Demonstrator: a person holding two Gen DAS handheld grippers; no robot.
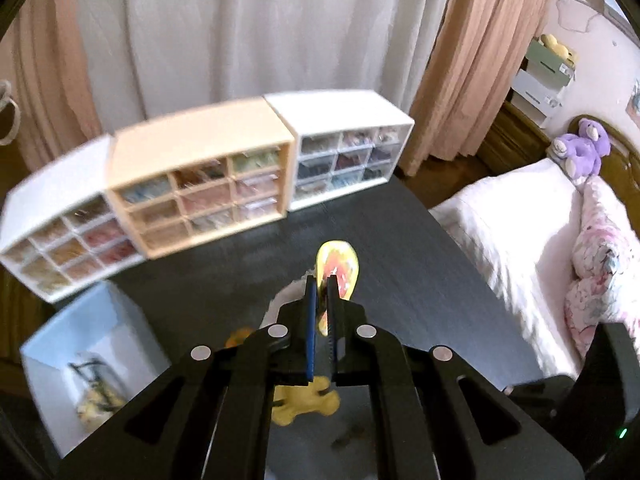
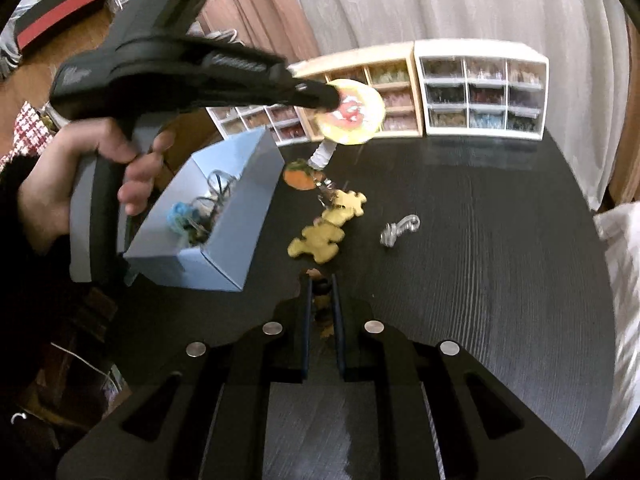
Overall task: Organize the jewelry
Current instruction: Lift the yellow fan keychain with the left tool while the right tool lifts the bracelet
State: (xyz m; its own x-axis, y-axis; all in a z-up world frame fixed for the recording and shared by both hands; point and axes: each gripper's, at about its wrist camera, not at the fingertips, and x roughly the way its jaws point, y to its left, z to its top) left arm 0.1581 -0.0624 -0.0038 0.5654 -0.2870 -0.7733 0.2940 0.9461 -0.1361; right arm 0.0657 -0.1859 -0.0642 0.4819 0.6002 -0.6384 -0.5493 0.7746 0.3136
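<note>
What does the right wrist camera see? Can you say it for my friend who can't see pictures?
The left gripper lifts a round yellow charm with gingerbread-shaped charms trailing below onto the black table. The right gripper pinches a small brown piece. An open blue box and three little drawer cabinets stand behind.

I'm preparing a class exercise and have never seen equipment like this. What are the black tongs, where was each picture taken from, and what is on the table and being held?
A person holds two hand-operated grippers, each with a camera looking along its fingers. One picture is the left gripper's own view, shut on a round yellow charm. The other is the right gripper's view, shut on a small brown piece; there the person's hand shows, lifting the charm with its chain of yellow cookie-shaped pendants. On the dark table stand three little drawer cabinets, an open blue box of trinkets and a loose silver clasp.
</note>
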